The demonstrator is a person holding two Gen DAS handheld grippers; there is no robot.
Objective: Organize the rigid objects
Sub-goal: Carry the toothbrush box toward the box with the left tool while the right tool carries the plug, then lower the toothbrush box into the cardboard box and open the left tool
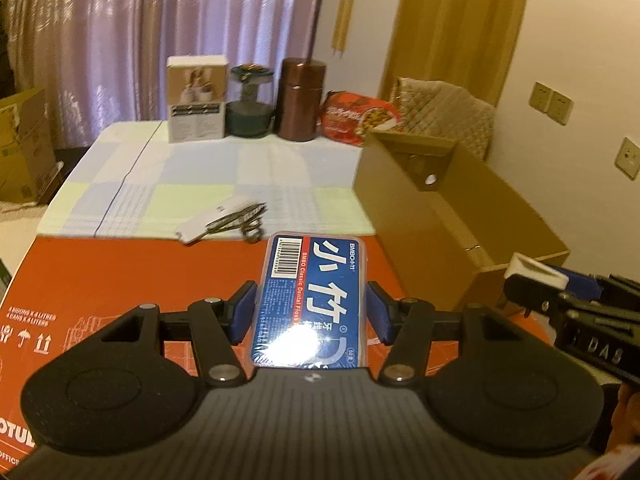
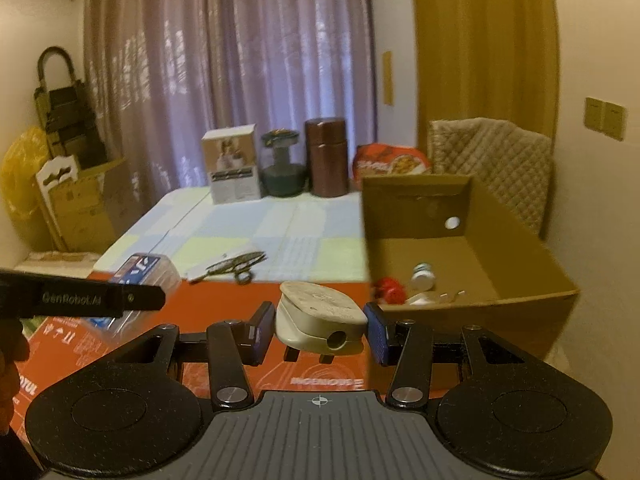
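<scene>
My left gripper is shut on a blue dental floss box and holds it above the orange carton. My right gripper is shut on a beige wall plug, its prongs pointing down, just left of the open cardboard box. The cardboard box holds a red item and a small white bottle. Scissors with a white sheath lie on the checked cloth. The floss box also shows in the right wrist view, and the right gripper in the left wrist view.
At the table's far end stand a white carton, a dark glass jar, a copper canister and a red snack bag. A quilted chair is behind the cardboard box. More boxes stand at the left.
</scene>
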